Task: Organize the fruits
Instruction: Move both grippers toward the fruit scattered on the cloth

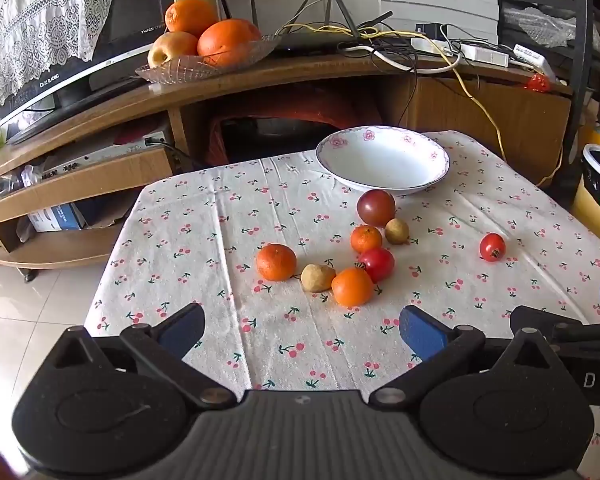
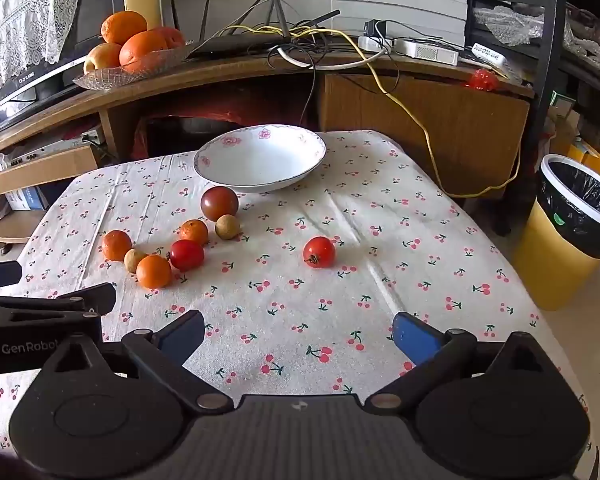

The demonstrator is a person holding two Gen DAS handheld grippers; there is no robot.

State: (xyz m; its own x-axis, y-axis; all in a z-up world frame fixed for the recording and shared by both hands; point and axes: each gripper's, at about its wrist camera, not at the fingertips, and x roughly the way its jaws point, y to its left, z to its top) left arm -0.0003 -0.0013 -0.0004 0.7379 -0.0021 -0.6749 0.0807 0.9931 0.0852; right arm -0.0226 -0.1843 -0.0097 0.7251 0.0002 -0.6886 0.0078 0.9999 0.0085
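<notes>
Both of your grippers hang spread wide over the near edge of the cherry-print tablecloth (image 2: 300, 292), and neither has anything between its blue pads: the left gripper (image 1: 300, 330) faces the cluster of fruit, the right gripper (image 2: 298, 334) faces bare cloth with one lone cherry tomato (image 2: 319, 252) ahead of it.

The fruit lies loose on the cloth, in front of the empty flowered bowl (image 2: 260, 164) at the far side. Nearest your left gripper sits a mandarin (image 1: 352, 286), touching a red tomato (image 1: 377, 264) and a small tan longan (image 1: 317, 278); a second mandarin (image 1: 276, 262) lies just left of that longan. Behind them are a smaller mandarin (image 1: 365, 239), another longan (image 1: 396, 231) and a dark purplish tomato (image 1: 376, 208) close to the bowl's rim.

All of it looks light and round, so expect it to roll if nudged. The tomatoes probably have thin, smooth skin and bruise or split under a hard squeeze; close gently across the widest part. The mandarins should give a little and grip well. The longans are small and firm; centre them between the pads.
</notes>
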